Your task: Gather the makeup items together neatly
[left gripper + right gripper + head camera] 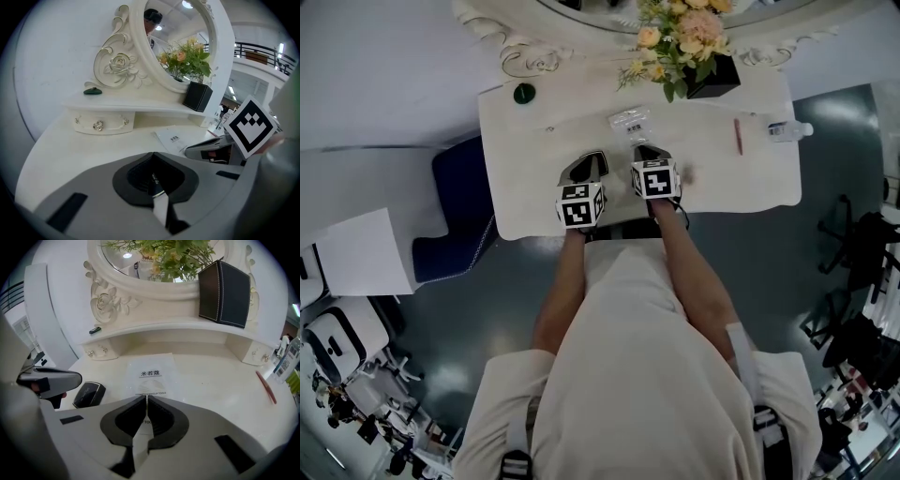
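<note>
At front edge of the white worktop [534, 202], both tools sit side by side, just short of the clear packet [151, 376]. Left tool [153, 173] is clamped on a slim black pen [158, 190], prob. a liner, w/ the pen running back along the jaws. Right tool [146, 401] is closed tip to tip w/ nothing visible between the pads. Its nose is over the packet's near end; contact not clear.

Step in hand, as I read it: bring the pen to the pile by the packet and black compact [89, 393]. To do it well:
- go low before letting go, since a round barrel will likely roll on this smooth top
- lay it parallel to the compact's edge, just beside it
- right tool must open before any pick, and the packet needs an edge pinch as it lies flat

Pink pencil [266, 386] lies well apart, far right near the small bottle [789, 130], so it's yet to be gathered.

Materials:
- packet: thin glossy film, printed, rectangular, prob. slippery
- compact: hard glossy shell, rounded corners
- pen: matte black, silver band, pale end
- worktop: satin white, curved front
</note>
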A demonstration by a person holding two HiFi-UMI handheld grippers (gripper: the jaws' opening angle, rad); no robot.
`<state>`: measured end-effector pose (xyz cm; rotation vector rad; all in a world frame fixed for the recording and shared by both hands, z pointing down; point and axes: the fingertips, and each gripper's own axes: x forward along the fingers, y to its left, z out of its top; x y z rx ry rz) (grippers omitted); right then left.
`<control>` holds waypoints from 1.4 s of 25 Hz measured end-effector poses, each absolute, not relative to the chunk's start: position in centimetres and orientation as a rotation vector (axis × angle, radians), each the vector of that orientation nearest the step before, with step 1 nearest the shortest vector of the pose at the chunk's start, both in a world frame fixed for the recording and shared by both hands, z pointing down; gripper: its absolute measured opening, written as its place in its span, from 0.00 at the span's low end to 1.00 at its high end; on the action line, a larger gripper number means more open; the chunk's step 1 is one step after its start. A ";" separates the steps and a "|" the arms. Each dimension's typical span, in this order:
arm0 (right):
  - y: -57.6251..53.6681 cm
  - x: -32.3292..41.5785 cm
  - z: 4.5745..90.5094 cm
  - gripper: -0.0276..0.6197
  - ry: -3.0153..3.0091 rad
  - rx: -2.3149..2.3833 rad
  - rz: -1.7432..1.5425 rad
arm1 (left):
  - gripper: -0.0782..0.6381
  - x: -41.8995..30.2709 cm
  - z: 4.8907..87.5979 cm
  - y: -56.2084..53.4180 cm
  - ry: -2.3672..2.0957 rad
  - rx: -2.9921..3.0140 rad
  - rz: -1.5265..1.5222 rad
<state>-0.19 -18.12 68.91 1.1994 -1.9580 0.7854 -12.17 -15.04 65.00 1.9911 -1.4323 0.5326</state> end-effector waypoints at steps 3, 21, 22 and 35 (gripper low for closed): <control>-17.3 -0.4 69.0 0.12 -1.948 1.233 0.816 | 0.13 -12.2 65.1 -14.5 -1.411 2.003 0.541; -13.7 -1.7 68.9 0.12 -1.903 1.397 0.934 | 0.13 -12.2 67.1 -13.2 -1.229 2.104 0.660; -13.6 -1.7 68.9 0.12 -1.901 1.402 0.935 | 0.13 -12.1 67.1 -13.2 -1.218 2.114 0.663; -13.1 -2.0 68.5 0.12 -1.916 1.437 0.887 | 0.13 -12.4 65.4 -13.4 -1.184 2.201 0.622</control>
